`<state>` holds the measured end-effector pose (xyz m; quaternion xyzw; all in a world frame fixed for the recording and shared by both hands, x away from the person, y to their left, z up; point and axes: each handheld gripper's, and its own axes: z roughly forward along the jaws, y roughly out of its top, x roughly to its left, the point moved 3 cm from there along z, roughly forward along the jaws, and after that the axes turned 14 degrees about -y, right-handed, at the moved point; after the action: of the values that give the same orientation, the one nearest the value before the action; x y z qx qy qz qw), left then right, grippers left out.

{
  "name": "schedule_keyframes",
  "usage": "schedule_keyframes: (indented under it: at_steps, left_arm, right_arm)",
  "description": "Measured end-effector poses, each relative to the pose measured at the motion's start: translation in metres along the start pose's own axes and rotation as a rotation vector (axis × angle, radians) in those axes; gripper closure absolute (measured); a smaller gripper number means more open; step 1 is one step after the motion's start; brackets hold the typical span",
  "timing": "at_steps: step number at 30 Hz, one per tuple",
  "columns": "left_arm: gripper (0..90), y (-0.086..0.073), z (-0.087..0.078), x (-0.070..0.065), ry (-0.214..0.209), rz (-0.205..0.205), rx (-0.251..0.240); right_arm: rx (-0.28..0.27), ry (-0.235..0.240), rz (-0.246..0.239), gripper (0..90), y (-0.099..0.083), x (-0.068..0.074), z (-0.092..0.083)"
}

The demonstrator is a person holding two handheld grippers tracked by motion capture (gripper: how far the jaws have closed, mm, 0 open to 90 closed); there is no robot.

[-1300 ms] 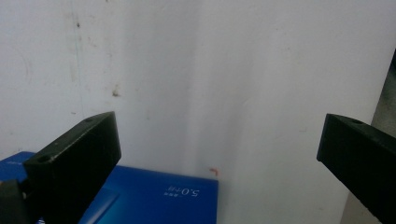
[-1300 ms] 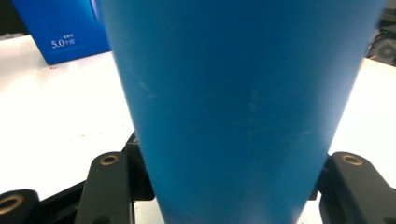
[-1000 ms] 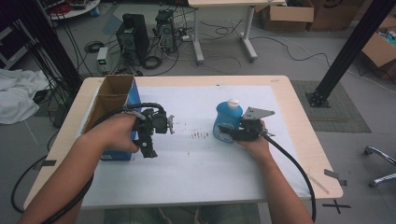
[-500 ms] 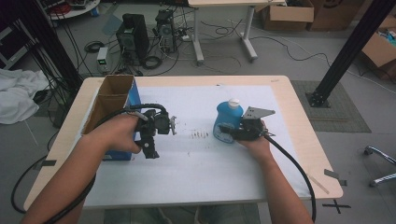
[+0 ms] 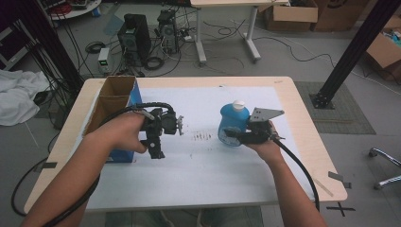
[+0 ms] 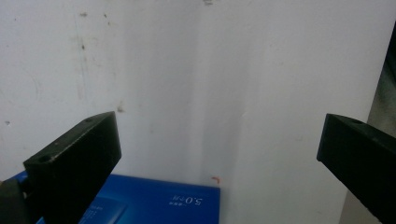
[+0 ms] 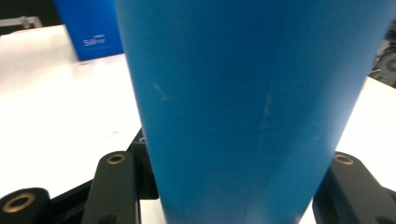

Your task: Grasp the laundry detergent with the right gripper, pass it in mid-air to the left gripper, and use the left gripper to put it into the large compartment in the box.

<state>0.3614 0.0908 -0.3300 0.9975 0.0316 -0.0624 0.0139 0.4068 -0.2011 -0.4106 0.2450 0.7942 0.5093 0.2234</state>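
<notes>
High view: right gripper point(image 5: 235, 136) clamping tight on blue bottle point(image 5: 232, 124) at centre right of frame, bottle standing upright, white cap point(image 5: 239, 104) topmost, long axis vertical, low over white table sheet point(image 5: 203, 175). Right gripper view: blue bottle wall point(image 7: 243, 107) wedged between 2 black jaws. Left gripper point(image 5: 179, 125) hovering at centre left, jaws gaping wide, gripping nothing, just beside open blue carton point(image 5: 116, 101). Carton lying left of bottle, well apart, nearer left hand; likely crossing leftward next, bottle kept upright.
</notes>
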Motion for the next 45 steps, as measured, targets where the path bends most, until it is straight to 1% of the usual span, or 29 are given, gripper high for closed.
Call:
schedule_keyframes:
  at_steps: [3,6,7,10,11,12,13,14,17,18,19,20,21,22,23,24,25,26,27,28,29,32,33,34,35,37,40,45]
  left_arm:
    - [0.2,0.004,-0.003,-0.001,0.003,0.009,0.004]
    - [0.2,0.008,-0.007,-0.002,0.011,0.017,0.003]
    - [0.2,0.009,-0.008,-0.003,0.011,0.02,0.003]
    - [0.3,0.013,-0.012,-0.004,0.012,0.028,0.002]
    - [0.3,0.015,-0.014,-0.005,0.011,0.035,0.005]
    - [0.3,0.015,-0.014,-0.005,0.011,0.035,0.005]
    - [0.3,0.016,-0.016,-0.006,0.013,0.038,0.005]
    - [0.3,0.018,-0.018,-0.007,0.009,0.042,0.003]
    - [0.3,0.02,-0.019,-0.008,0.008,0.046,0.002]
    - [0.3,0.021,-0.02,-0.009,0.005,0.052,0.008]
    - [0.3,0.023,-0.02,-0.01,0.001,0.053,0.008]
    - [0.3,0.025,-0.022,-0.012,-0.005,0.06,0.004]
    - [0.3,0.026,-0.023,-0.014,-0.01,0.065,0.0]
    - [0.3,0.026,-0.023,-0.014,-0.01,0.065,0.0]
    - [0.3,0.027,-0.024,-0.015,-0.013,0.068,-0.003]
    - [0.3,0.028,-0.025,-0.016,-0.015,0.07,-0.005]
    - [0.3,0.028,-0.027,-0.018,-0.015,0.071,-0.01]
    - [0.3,0.028,-0.027,-0.018,-0.015,0.071,-0.01]
    - [0.3,0.028,-0.028,-0.019,-0.017,0.075,-0.012]
    - [0.3,0.028,-0.028,-0.02,-0.019,0.076,-0.016]
    - [0.3,0.027,-0.029,-0.022,-0.026,0.077,-0.015]
    - [0.3,0.027,-0.028,-0.025,-0.032,0.082,-0.012]
    - [0.2,0.027,-0.028,-0.027,-0.034,0.085,-0.015]
    - [0.1,0.027,-0.028,-0.027,-0.034,0.085,-0.015]
    - [0.1,0.026,-0.029,-0.029,-0.041,0.085,-0.021]
    - [0.1,0.026,-0.029,-0.032,-0.043,0.086,-0.021]
    - [0.1,0.027,-0.028,-0.035,-0.044,0.094,-0.009]
    - [0.1,0.03,-0.029,-0.039,-0.041,0.108,-0.014]
  right_arm:
    - [0.017,0.018,-0.021,45.0,0.004,0.007,-0.007]
    - [0.016,0.045,-0.036,44.9,0.008,0.017,-0.013]
    - [0.016,0.045,-0.036,44.9,0.008,0.017,-0.013]
    - [0.002,0.085,-0.044,44.9,0.013,0.029,-0.017]
    - [-0.001,0.105,-0.056,45.0,0.015,0.037,-0.02]
    - [-0.001,0.105,-0.056,45.0,0.015,0.037,-0.02]
    - [-0.001,0.13,-0.065,45.0,0.017,0.045,-0.021]
    - [0.0,0.143,-0.073,44.9,0.018,0.05,-0.021]
    - [-0.006,0.177,-0.084,45.0,0.02,0.061,-0.02]
    - [-0.006,0.177,-0.084,45.0,0.02,0.061,-0.02]
    - [-0.01,0.187,-0.087,45.1,0.02,0.065,-0.019]
    - [-0.01,0.194,-0.111,45.2,0.023,0.075,-0.017]
    - [-0.008,0.204,-0.127,45.2,0.025,0.08,-0.015]
    - [-0.008,0.204,-0.127,45.2,0.025,0.08,-0.015]
    - [-0.021,0.232,-0.133,45.3,0.029,0.092,-0.011]
    - [-0.021,0.232,-0.133,45.3,0.029,0.092,-0.011]
    - [-0.025,0.26,-0.134,45.3,0.032,0.103,-0.005]
    - [-0.025,0.266,-0.139,45.3,0.032,0.106,-0.003]
    - [-0.025,0.266,-0.139,45.3,0.032,0.106,-0.003]
    - [-0.027,0.275,-0.138,45.3,0.033,0.11,0.001]
    - [-0.031,0.288,-0.132,45.3,0.032,0.116,0.008]
    - [-0.03,0.298,-0.119,45.3,0.028,0.121,0.02]
    - [-0.029,0.302,-0.119,45.3,0.027,0.122,0.024]
    - [-0.029,0.302,-0.119,45.3,0.027,0.122,0.024]
    - [-0.023,0.306,-0.12,45.3,0.024,0.126,0.03]
    - [-0.018,0.307,-0.121,45.3,0.022,0.13,0.037]
    - [-0.021,0.317,-0.12,45.3,0.021,0.135,0.045]
    - [-0.018,0.33,-0.129,45.3,0.023,0.143,0.053]
